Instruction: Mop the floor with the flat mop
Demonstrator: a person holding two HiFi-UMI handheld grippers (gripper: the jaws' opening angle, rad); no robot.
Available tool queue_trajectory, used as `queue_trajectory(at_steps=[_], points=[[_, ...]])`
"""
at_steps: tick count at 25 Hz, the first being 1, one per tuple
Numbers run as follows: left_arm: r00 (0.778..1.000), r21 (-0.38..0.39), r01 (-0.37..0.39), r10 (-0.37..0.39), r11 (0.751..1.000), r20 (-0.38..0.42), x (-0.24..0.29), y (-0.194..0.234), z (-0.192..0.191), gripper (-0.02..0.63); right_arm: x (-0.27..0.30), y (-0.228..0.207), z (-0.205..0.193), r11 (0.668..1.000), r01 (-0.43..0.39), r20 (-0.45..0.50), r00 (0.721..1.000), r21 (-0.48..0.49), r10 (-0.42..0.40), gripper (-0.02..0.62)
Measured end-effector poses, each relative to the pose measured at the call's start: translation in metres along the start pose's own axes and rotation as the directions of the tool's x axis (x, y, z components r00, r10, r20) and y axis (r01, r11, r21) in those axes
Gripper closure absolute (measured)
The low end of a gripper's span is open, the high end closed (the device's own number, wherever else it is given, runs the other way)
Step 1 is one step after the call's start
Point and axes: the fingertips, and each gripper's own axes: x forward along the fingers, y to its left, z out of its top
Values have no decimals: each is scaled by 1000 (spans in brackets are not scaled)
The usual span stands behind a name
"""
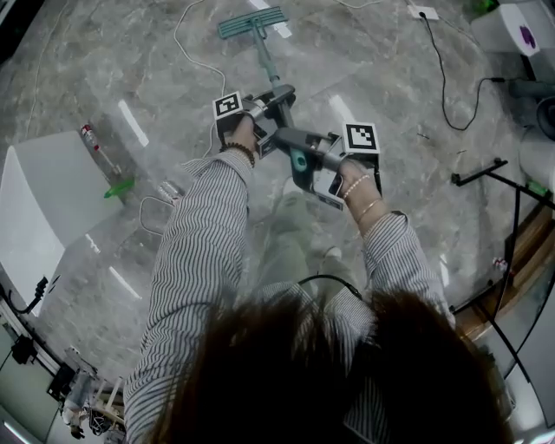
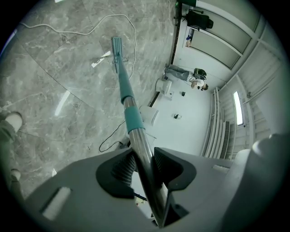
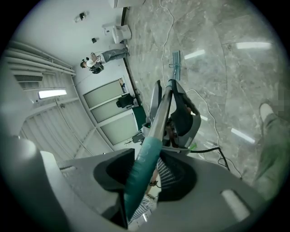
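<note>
Item: flat mop (image 1: 251,23), teal head on far grey marble floor (image 1: 373,69). Left gripper (image 2: 144,165) closed on its steel pole; right gripper (image 3: 144,170) closed on teal grip, nearer.

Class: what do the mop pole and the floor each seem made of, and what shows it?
The mop pole: likely metal tubing, smooth silvery sheen, with a matte teal sleeve, probably plastic or rubber. The floor: polished grey stone or stone-look tile; veining and sharp light reflections.

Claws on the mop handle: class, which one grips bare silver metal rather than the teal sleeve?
The left claw: it is shut on the silver tube of the mop handle. The right claw is shut on the teal grip.
</note>
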Motion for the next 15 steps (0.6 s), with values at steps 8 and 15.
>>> queue_trajectory(at_steps=[8,15], points=[[1000,4,-16,16,1000,-11,-7,12,-22,479,-15,-11,-18,1000,3,-9,1000,-5,-3,445],[1000,7,-18,18,1000,-20,-17,51,-81,479,-64,-44,-60,999,40,-45,998,-31,-41,445]])
